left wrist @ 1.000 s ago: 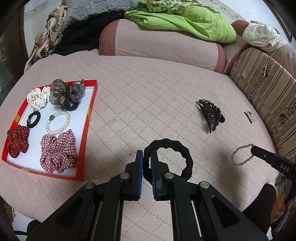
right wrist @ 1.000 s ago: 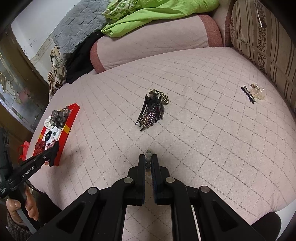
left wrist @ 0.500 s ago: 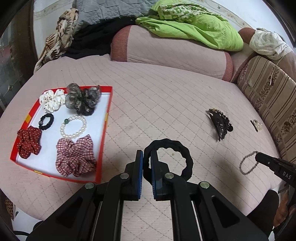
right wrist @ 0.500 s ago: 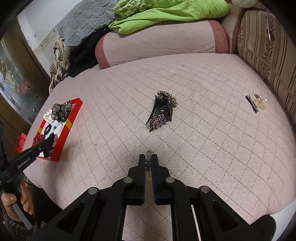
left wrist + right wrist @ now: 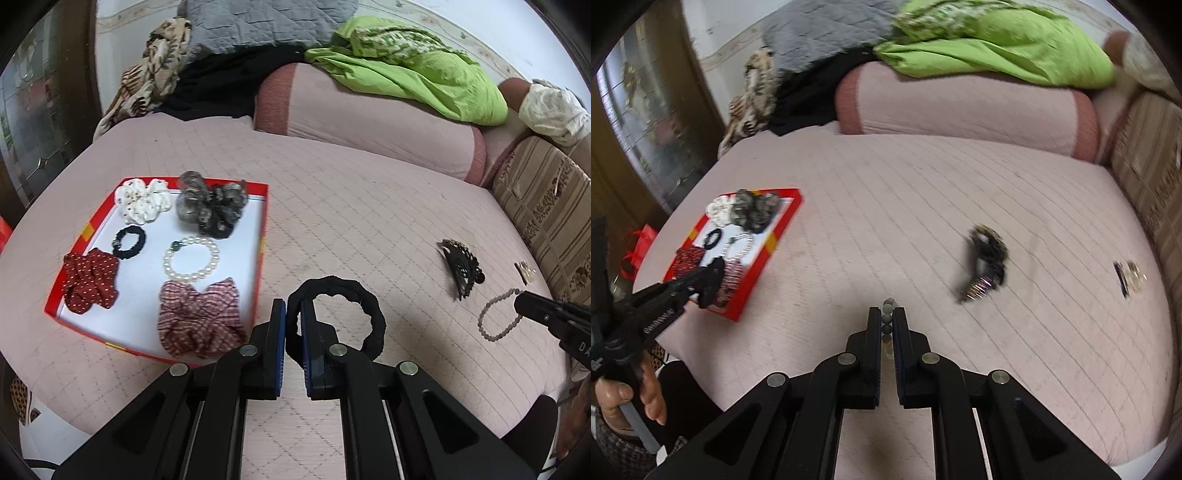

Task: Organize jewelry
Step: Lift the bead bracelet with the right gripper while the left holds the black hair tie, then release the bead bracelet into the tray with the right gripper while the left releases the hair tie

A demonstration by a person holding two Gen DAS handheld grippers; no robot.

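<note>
My left gripper [image 5: 293, 317] is shut on a black hair tie [image 5: 354, 299], held above the pink bed just right of the red tray [image 5: 260, 251]. The tray holds several scrunchies, a small black tie and a pearl bracelet [image 5: 192, 258]. My right gripper [image 5: 886, 319] is shut on a grey bead bracelet [image 5: 887, 317], which also shows hanging in the left wrist view [image 5: 496, 317]. The tray [image 5: 783, 229] lies to the right gripper's left, with the left gripper [image 5: 705, 275] over its near end.
A black jewelled hair claw [image 5: 461, 269] [image 5: 986, 258] and a small hair clip [image 5: 526, 271] [image 5: 1128, 275] lie on the bed at right. A bolster [image 5: 362, 110], green cloth [image 5: 413, 77] and a striped cushion [image 5: 546, 206] border the back and right.
Both grippers have moved left toward the tray, each keeping its hold. The tray now sits closer in both views; the right wrist view is motion-blurred.
</note>
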